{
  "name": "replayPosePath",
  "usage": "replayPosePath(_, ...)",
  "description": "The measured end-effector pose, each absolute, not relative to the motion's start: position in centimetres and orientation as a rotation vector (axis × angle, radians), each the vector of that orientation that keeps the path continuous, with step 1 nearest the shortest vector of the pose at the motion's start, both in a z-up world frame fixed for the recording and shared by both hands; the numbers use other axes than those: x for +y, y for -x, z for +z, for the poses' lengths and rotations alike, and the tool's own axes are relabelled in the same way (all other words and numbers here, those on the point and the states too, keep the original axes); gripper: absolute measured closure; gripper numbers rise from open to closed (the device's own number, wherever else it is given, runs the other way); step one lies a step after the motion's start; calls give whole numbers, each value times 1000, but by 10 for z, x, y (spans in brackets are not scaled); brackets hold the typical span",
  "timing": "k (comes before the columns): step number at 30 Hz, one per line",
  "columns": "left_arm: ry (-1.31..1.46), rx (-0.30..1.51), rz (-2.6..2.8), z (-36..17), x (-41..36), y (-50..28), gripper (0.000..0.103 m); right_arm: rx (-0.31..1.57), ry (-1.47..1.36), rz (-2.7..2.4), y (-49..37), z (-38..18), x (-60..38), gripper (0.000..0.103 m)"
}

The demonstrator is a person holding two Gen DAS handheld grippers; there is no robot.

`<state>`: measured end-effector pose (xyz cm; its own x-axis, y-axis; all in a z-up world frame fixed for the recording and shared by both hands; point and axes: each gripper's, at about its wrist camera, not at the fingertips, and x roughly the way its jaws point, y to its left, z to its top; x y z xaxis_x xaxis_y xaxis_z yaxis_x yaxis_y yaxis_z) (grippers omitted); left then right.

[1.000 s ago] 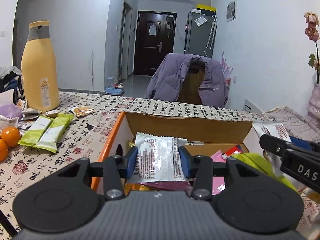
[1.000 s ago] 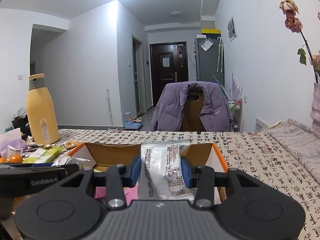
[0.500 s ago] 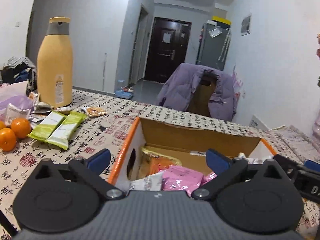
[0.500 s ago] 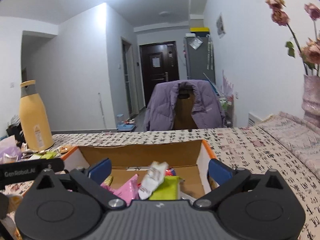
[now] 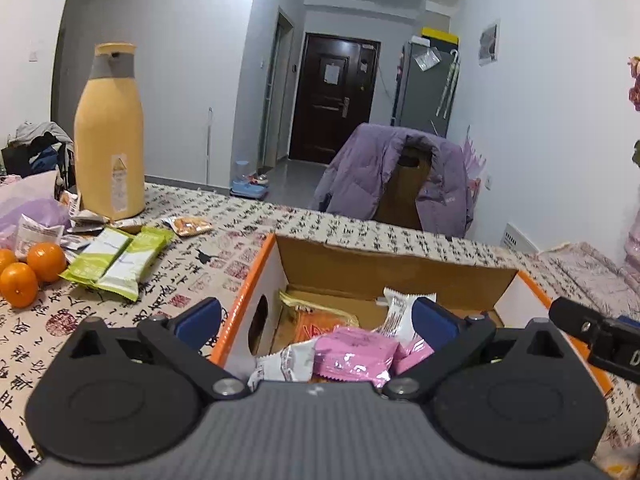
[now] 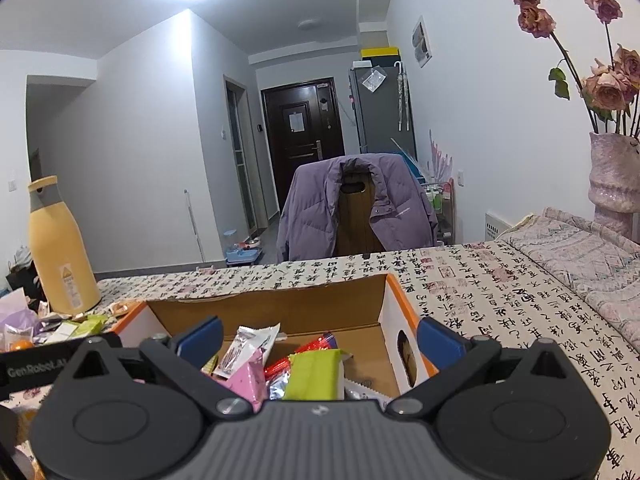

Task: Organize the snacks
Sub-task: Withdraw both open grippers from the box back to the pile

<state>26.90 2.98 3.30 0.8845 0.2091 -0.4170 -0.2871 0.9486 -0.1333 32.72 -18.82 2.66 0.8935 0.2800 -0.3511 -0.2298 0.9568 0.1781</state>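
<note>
An orange-rimmed cardboard box (image 5: pixel 400 264) (image 6: pixel 276 304) stands on the table and holds snack packets: pink packs (image 5: pixel 352 354), a white packet (image 5: pixel 400 312) (image 6: pixel 250 346), a green pack (image 6: pixel 312 374). My left gripper (image 5: pixel 316 318) hovers over the box's left wall, open wide with nothing between its blue pads. My right gripper (image 6: pixel 318 338) stands open over the box's right half, also empty. Two green bars (image 5: pixel 116 262) and a small orange packet (image 5: pixel 188 226) lie on the tablecloth left of the box.
A tall yellow bottle (image 5: pixel 108 136) stands at the far left with loose wrappers around it. Mandarins (image 5: pixel 30 272) sit at the left edge. A vase of dried roses (image 6: pixel 614 172) stands at the right. A chair with a purple jacket (image 6: pixel 356 208) is behind the table.
Both grippers opened wide and let go of their white packets, which dropped into the box. Both hands kept their place over the box.
</note>
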Motion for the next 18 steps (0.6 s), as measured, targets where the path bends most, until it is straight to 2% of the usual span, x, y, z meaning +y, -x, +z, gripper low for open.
replayPosePath(8,221,405,243,53,32,-243,0,350,-96,306,-317,43,-187,0)
replayPosePath(18,178,450,239,40,51,-195,0,383,-60,325,-281,52,-187,0)
